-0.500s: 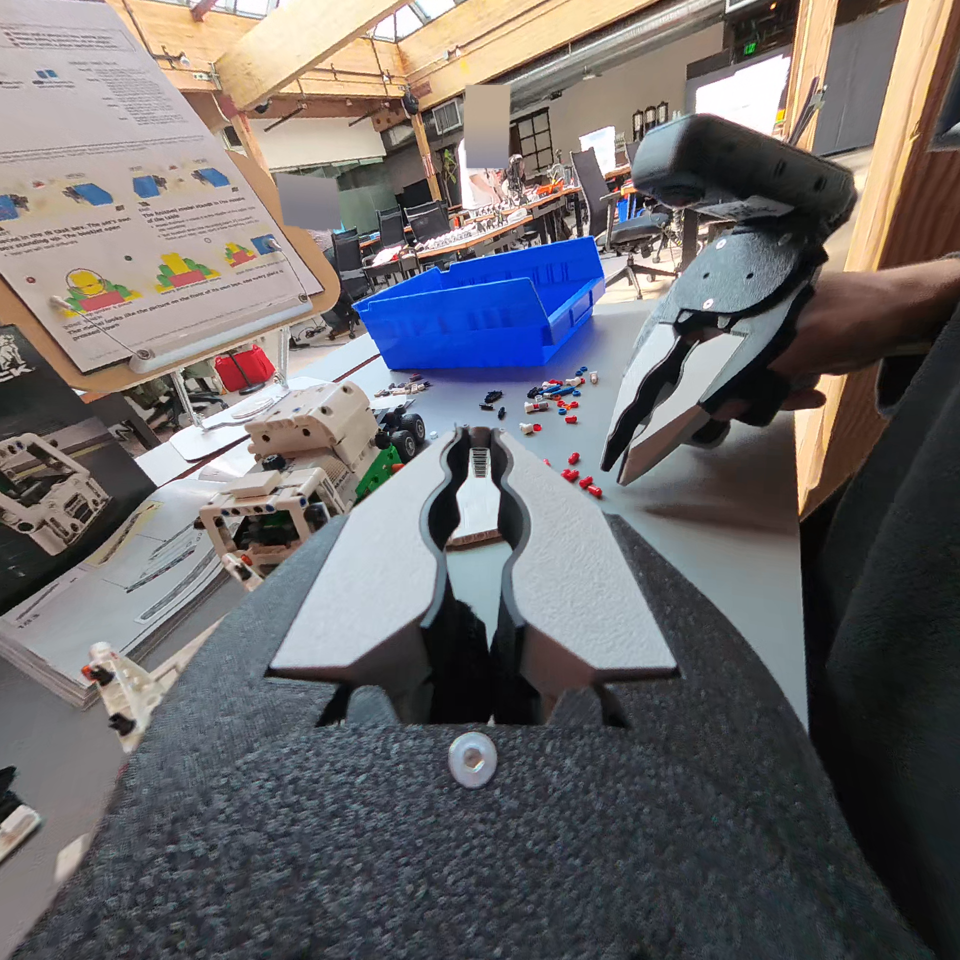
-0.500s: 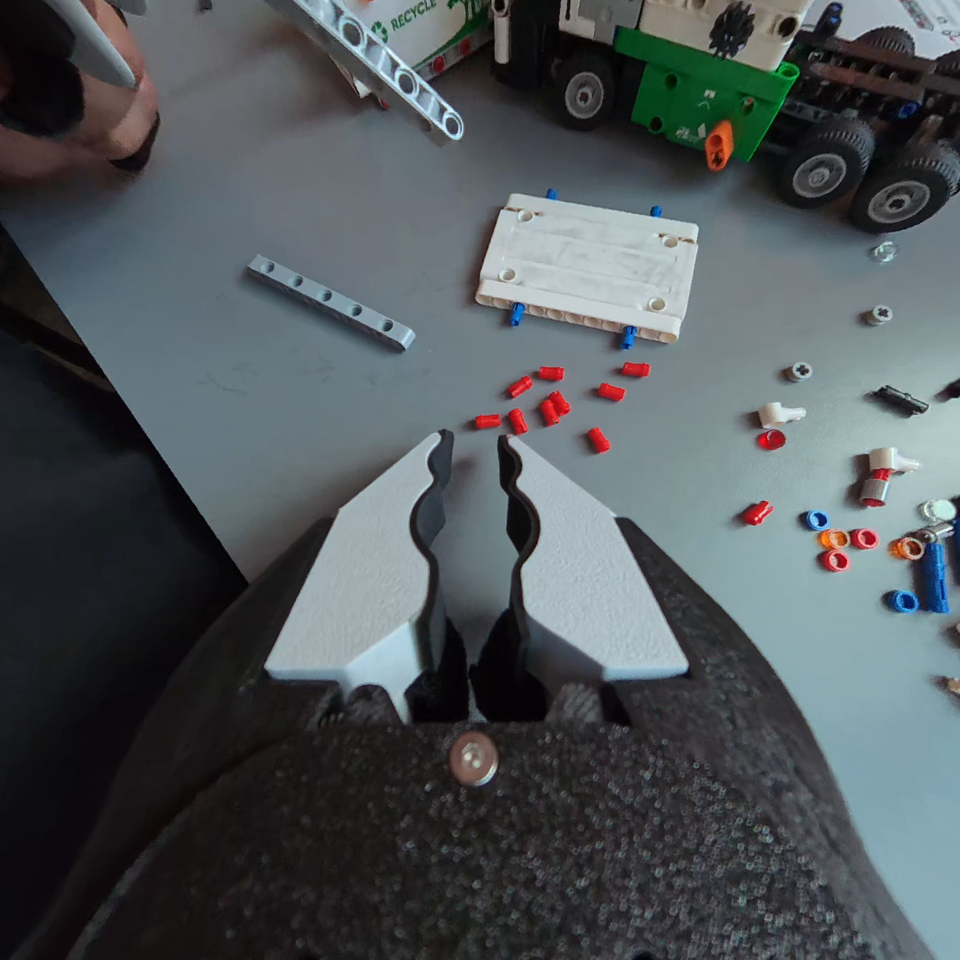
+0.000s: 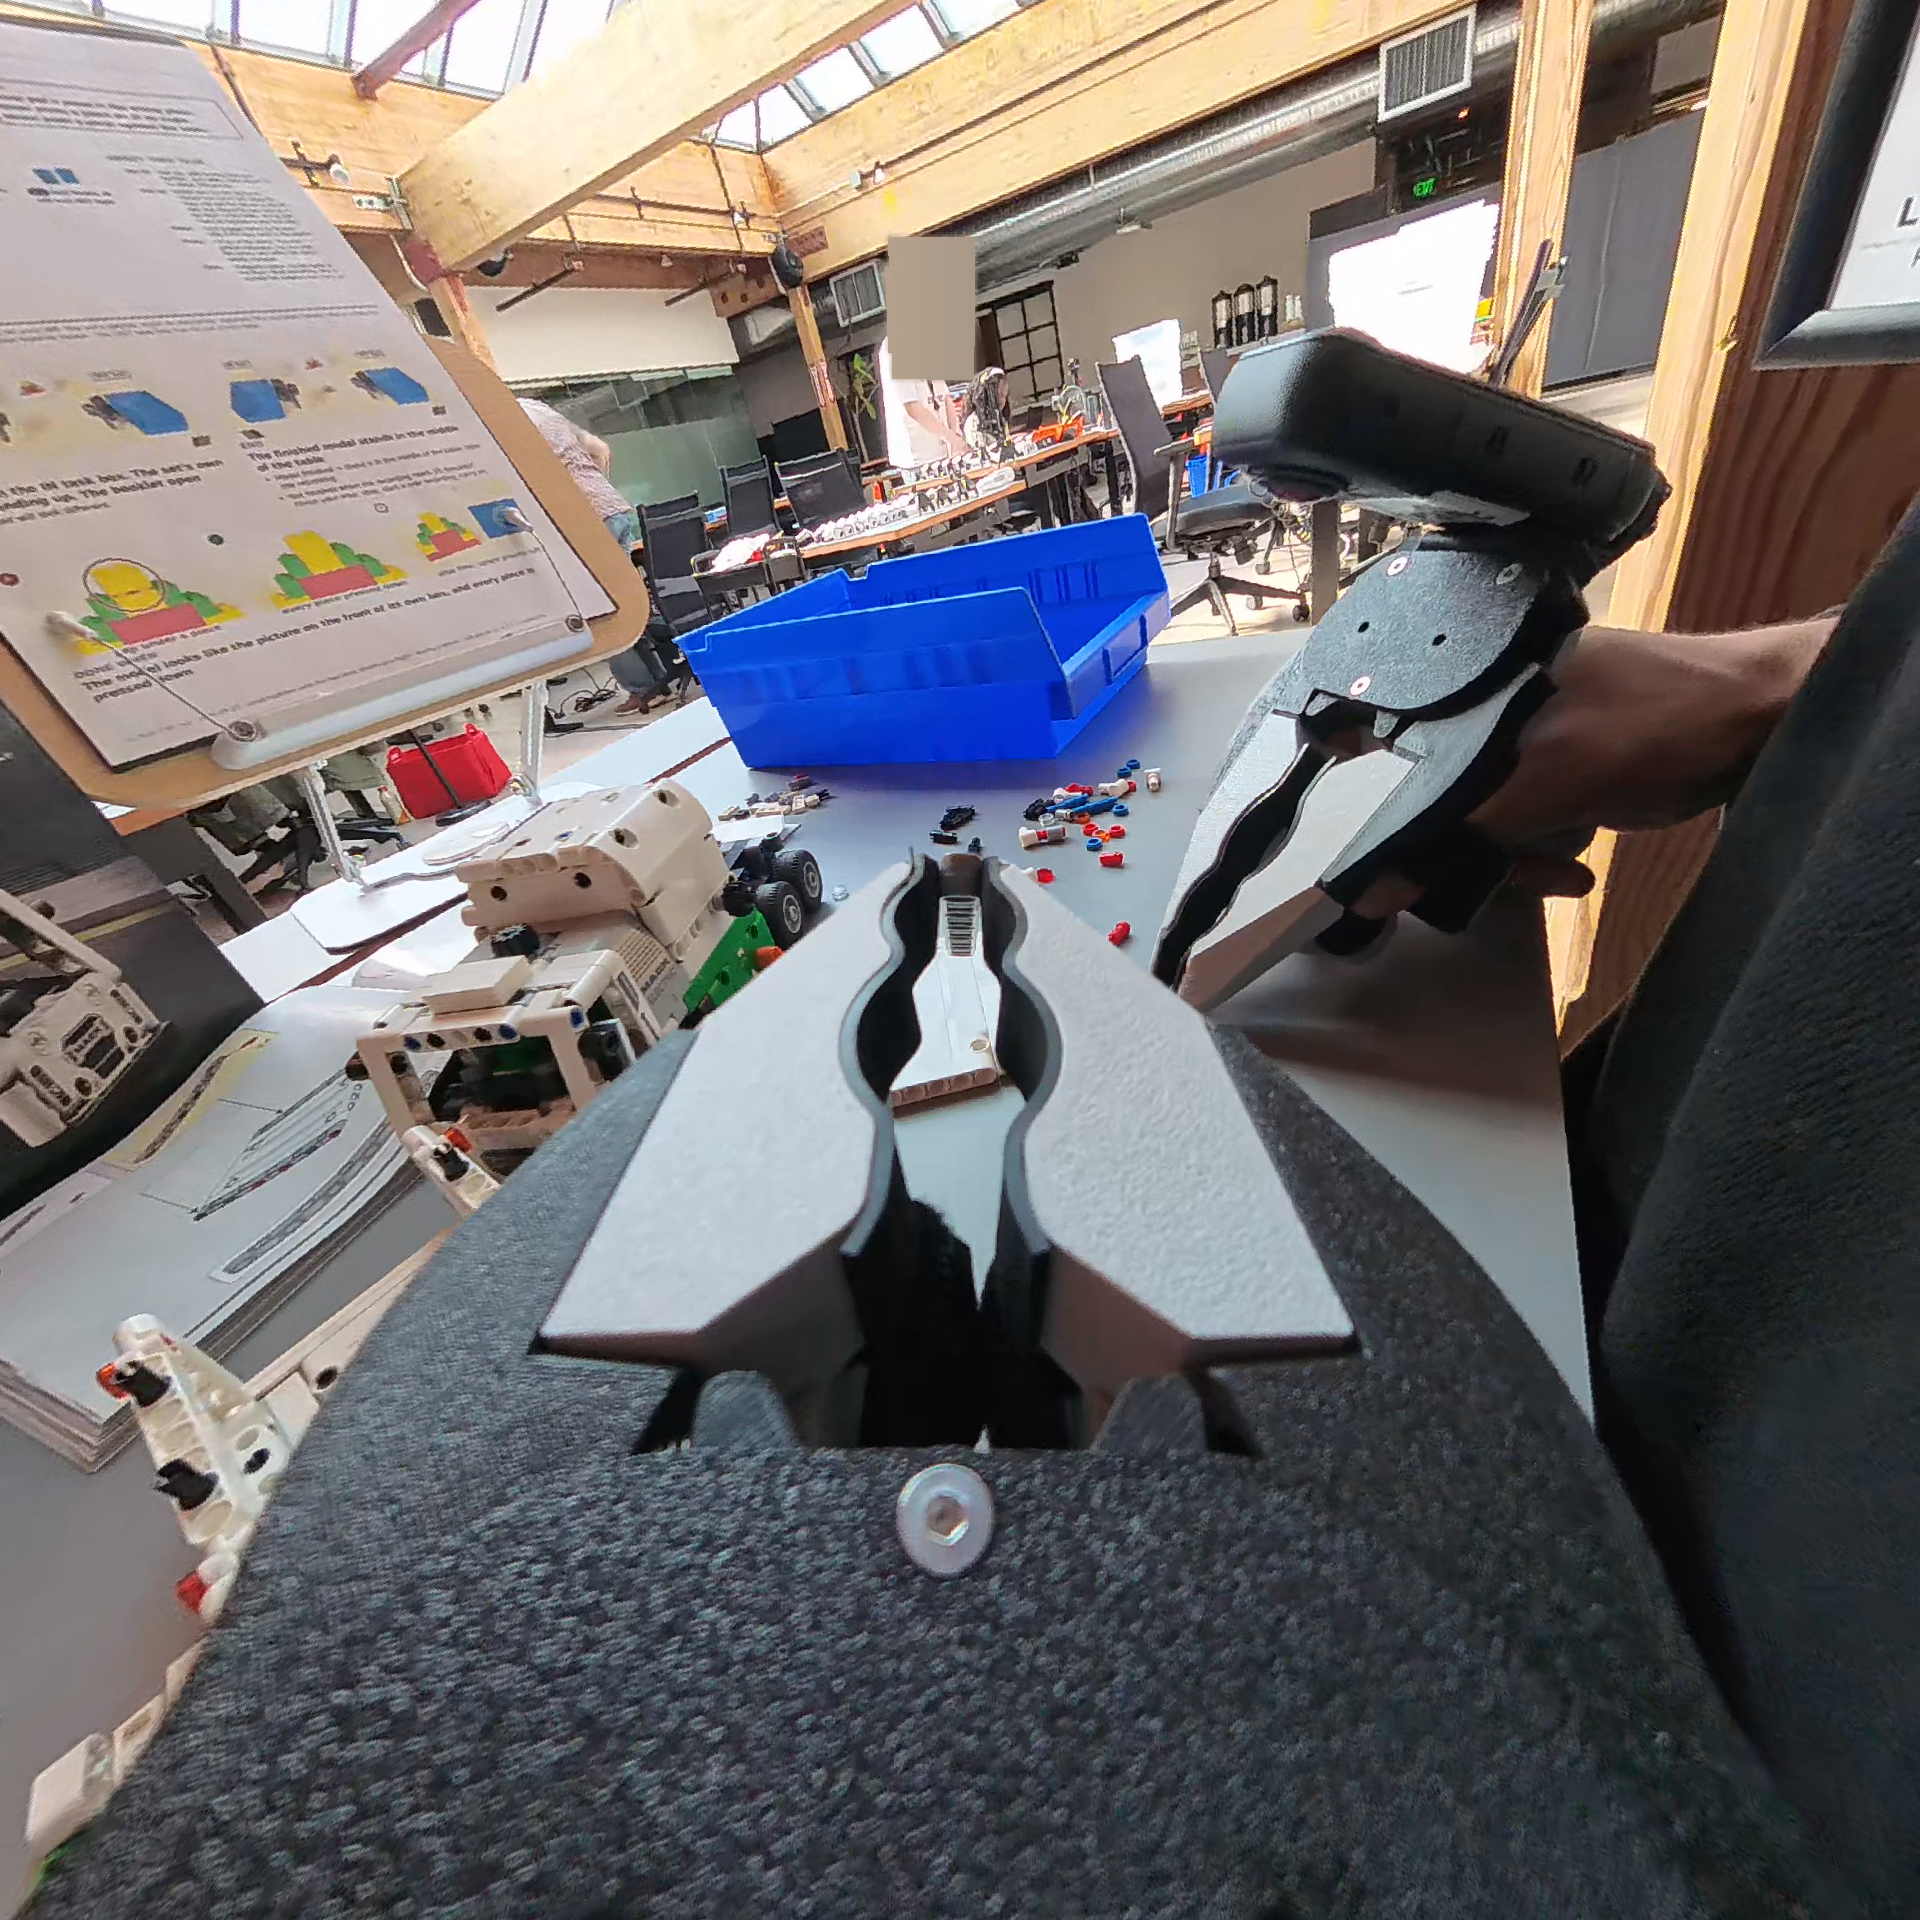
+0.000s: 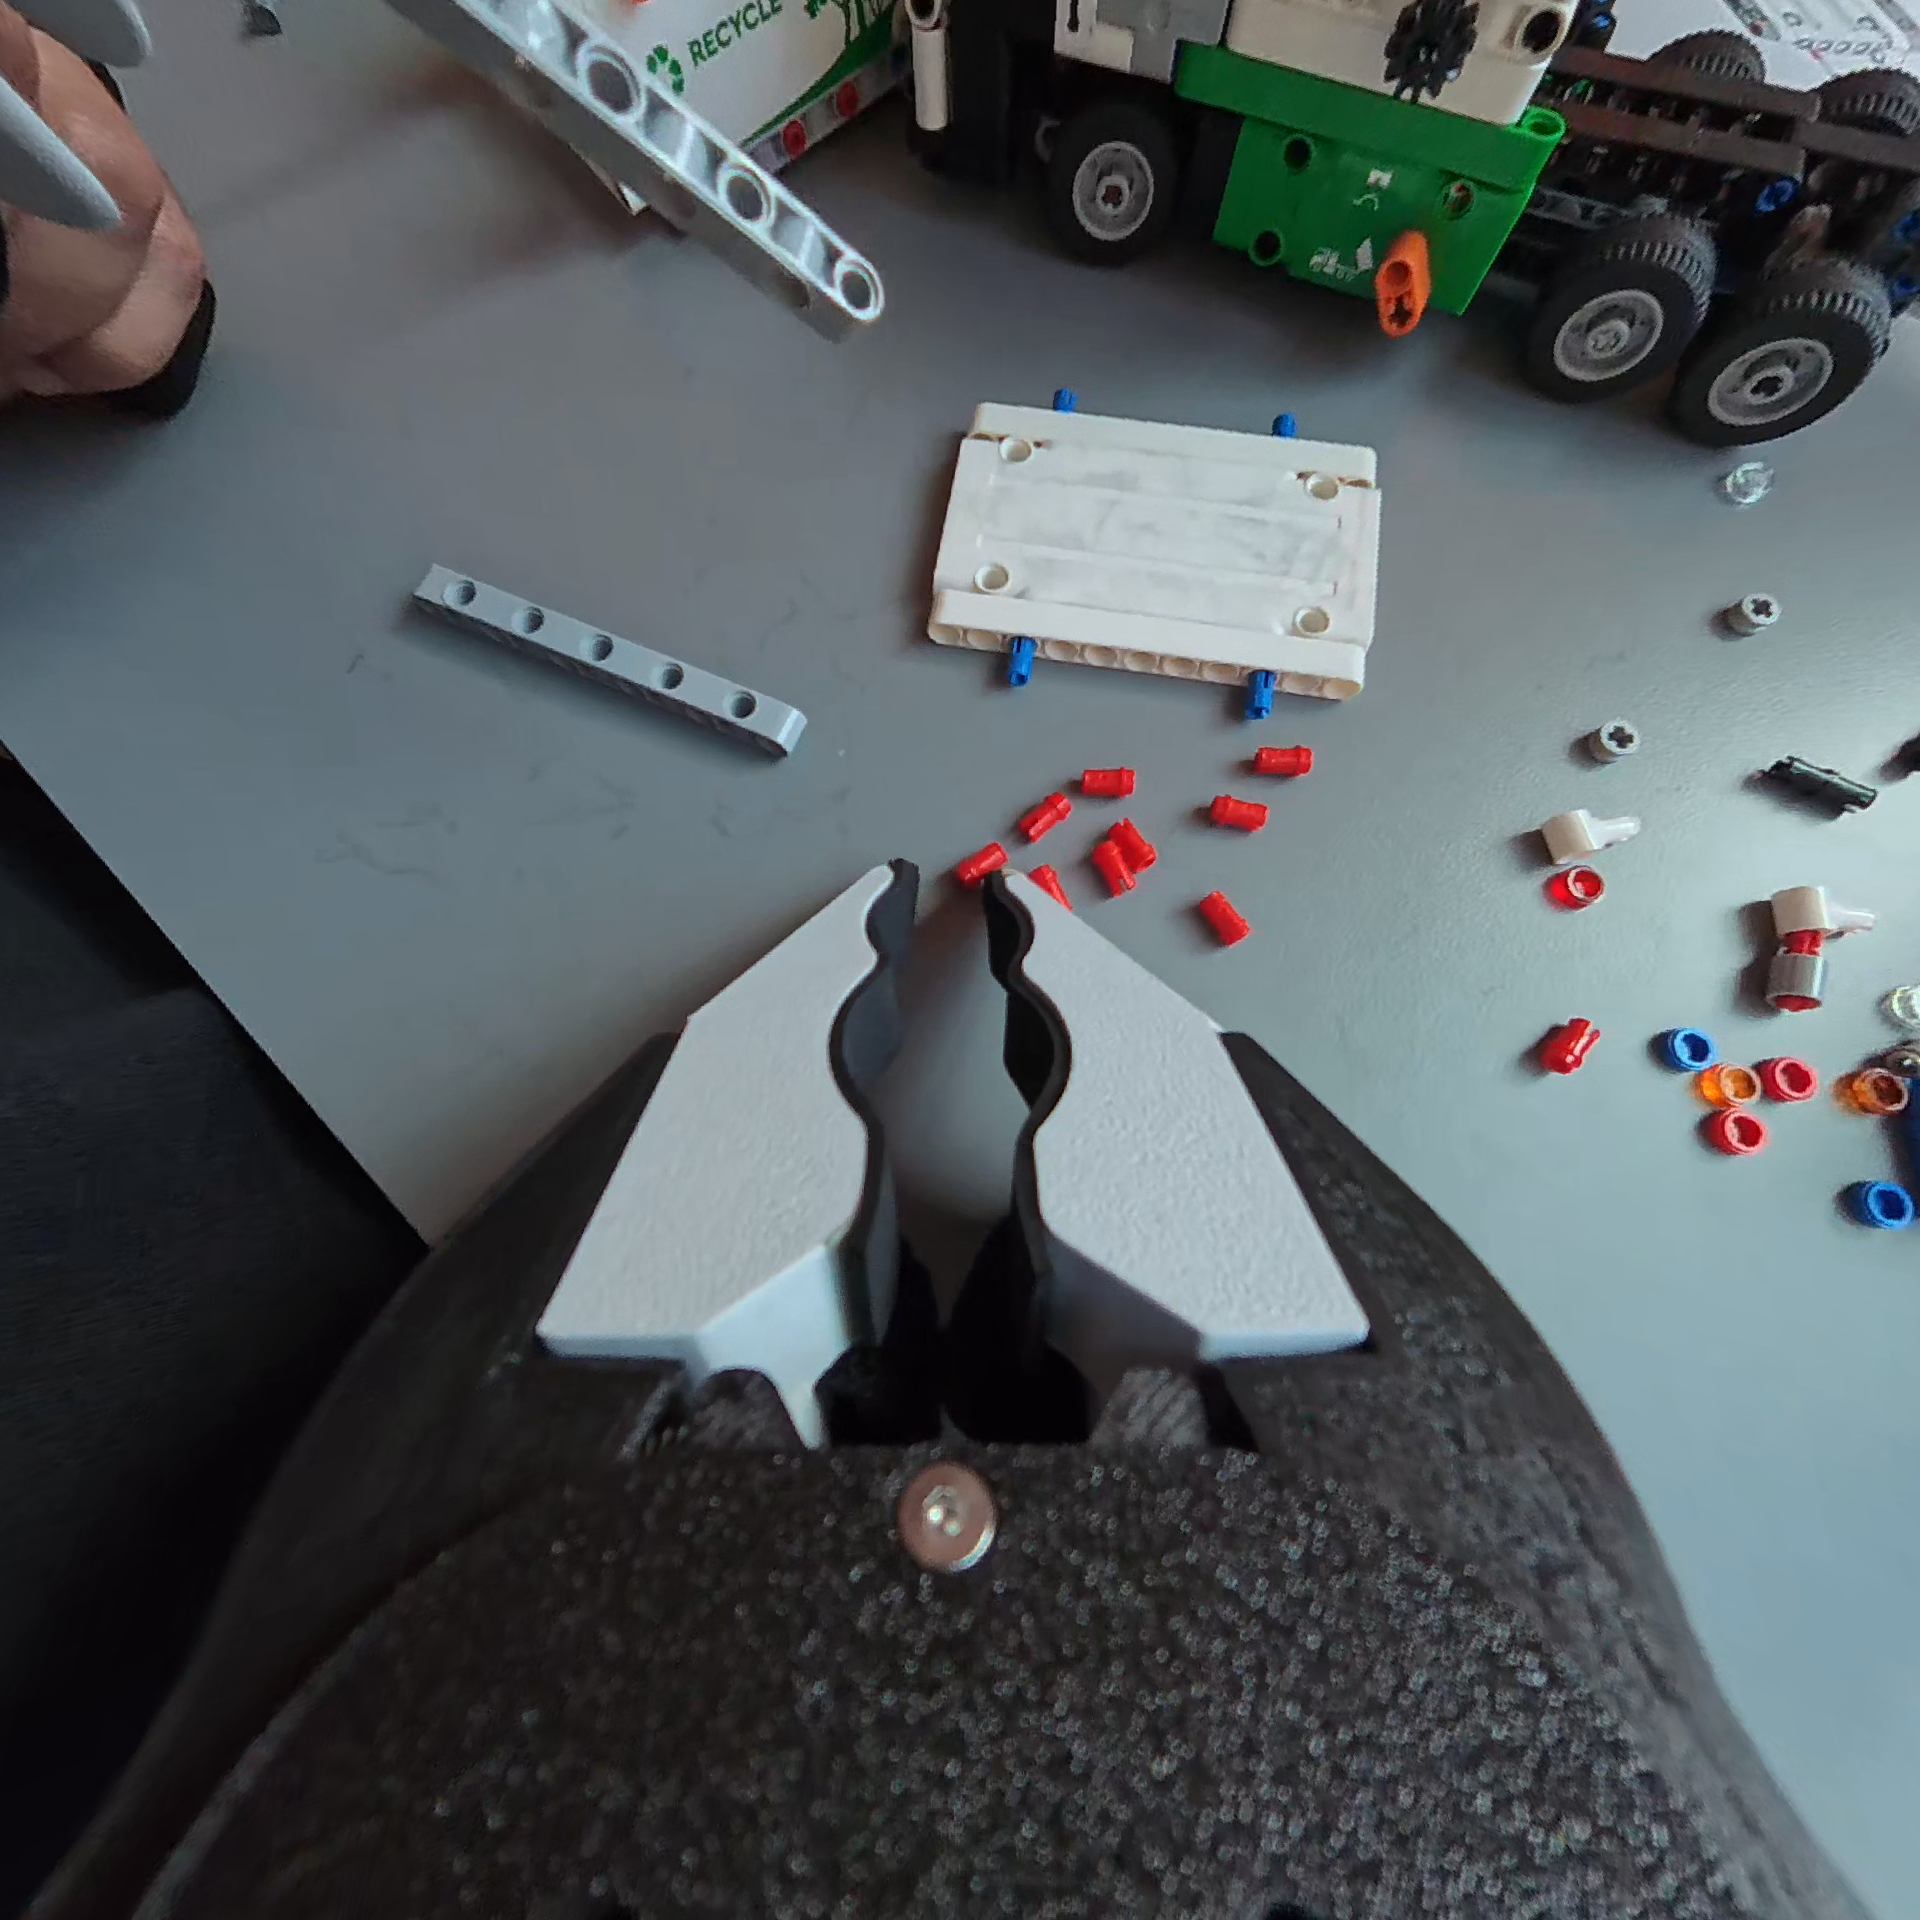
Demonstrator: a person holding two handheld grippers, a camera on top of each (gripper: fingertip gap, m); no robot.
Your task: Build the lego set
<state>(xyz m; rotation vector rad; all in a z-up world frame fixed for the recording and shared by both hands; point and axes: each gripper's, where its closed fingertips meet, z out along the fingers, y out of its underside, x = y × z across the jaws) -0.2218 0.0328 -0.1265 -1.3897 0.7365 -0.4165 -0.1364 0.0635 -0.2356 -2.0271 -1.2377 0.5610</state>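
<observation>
Down at the near edge of the grey counter (image 4: pixel 312 499), we hold the right gripper (image 4: pixel 940 878) tilted toward a loose scatter of small red pins (image 4: pixel 1117 847); its fingers (image 4: pixel 758 1091) stand a little apart with nothing between them, the tips just beside the nearest pin. Beyond the pins lies a flat white panel (image 4: pixel 1153 551) with blue pegs sticking out of its long edges, and to its left a grey beam with holes (image 4: pixel 608 657) lies alone. Farther back stands the part-built truck (image 4: pixel 1382 177), green and white with black wheels, and off to the right we see a spread of small parts (image 4: pixel 1730 1081) in red, blue, orange and white. In the left wrist view, our left gripper (image 3: pixel 951 868) hovers above the counter with its fingers (image 3: pixel 769 1122) released, a narrow gap between them and nothing held; through that gap the white panel shows on the counter below. The right gripper (image 3: pixel 1184 971) appears there too, pointing down at the counter, with the hand (image 3: pixel 1642 748) behind it. A blue bin (image 3: pixel 925 665) sits at the far end, an instruction sheet on a stand (image 3: pixel 260 416) rises on the left, and booklets (image 3: pixel 197 1216) lie beside the truck (image 3: pixel 582 935).
</observation>
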